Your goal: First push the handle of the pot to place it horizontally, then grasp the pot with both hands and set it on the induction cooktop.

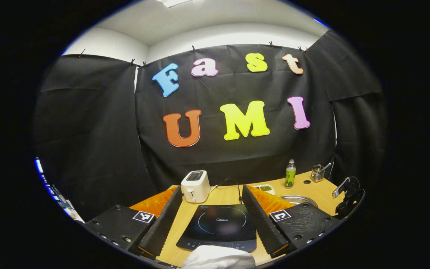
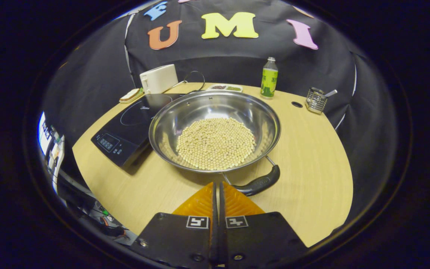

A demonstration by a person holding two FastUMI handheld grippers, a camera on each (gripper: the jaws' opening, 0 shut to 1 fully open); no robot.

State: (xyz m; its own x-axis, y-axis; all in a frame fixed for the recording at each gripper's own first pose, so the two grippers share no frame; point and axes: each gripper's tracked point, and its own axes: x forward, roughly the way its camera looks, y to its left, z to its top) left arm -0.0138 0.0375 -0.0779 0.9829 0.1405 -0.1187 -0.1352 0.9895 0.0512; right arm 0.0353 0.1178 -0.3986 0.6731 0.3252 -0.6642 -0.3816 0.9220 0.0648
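Currently right gripper closed on nothing, just near of the pot, handle angled right. Left gripper wide open above the cooktop, left of pot.

Steel pot and black induction cooktop on the desk.
Pot just ahead of the right gripper, upright, holding pale beans; dark handle angled toward the gripper's right. Cooktop flat, touching the pot's left; between the left gripper's spread fingers.
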